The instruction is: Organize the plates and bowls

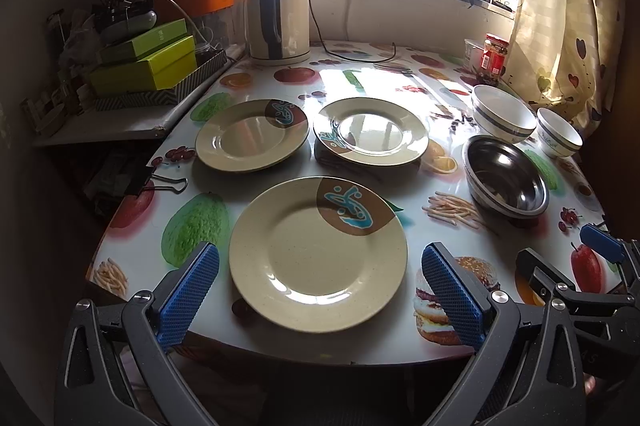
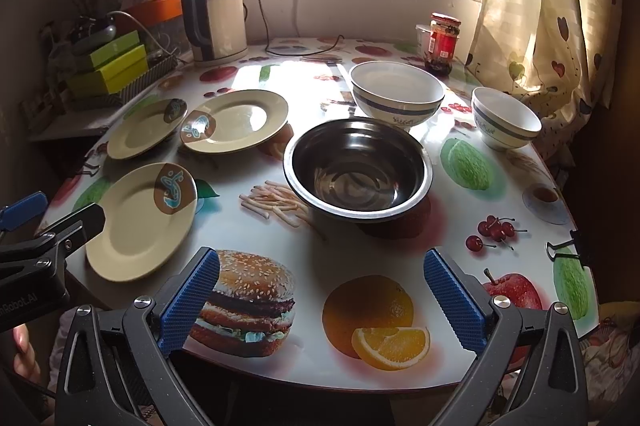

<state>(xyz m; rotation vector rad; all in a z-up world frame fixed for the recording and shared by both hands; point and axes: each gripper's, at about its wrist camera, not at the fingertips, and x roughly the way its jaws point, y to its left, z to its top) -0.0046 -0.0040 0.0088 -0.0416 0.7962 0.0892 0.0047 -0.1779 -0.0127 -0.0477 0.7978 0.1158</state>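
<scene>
Three beige plates with a brown and blue motif lie on the table. The nearest plate (image 1: 318,254) (image 2: 140,222) sits just ahead of my open left gripper (image 1: 320,290), whose blue pads flank its near rim without touching. Behind it lie a left plate (image 1: 252,135) (image 2: 140,130) and a right plate (image 1: 370,131) (image 2: 236,120). A steel bowl (image 1: 505,175) (image 2: 358,170) stands beyond my open, empty right gripper (image 2: 320,296). A large white bowl (image 1: 503,118) (image 2: 396,94) and a small white bowl (image 1: 559,138) (image 2: 505,118) stand further back right.
An electric kettle (image 1: 280,14) with its cord stands at the back. A red-lidded jar (image 2: 443,40) sits by the curtain (image 2: 540,6). Green boxes (image 1: 144,66) are stacked on a side shelf at the left. Binder clips (image 1: 160,182) (image 2: 568,250) grip the fruit-print tablecloth edges.
</scene>
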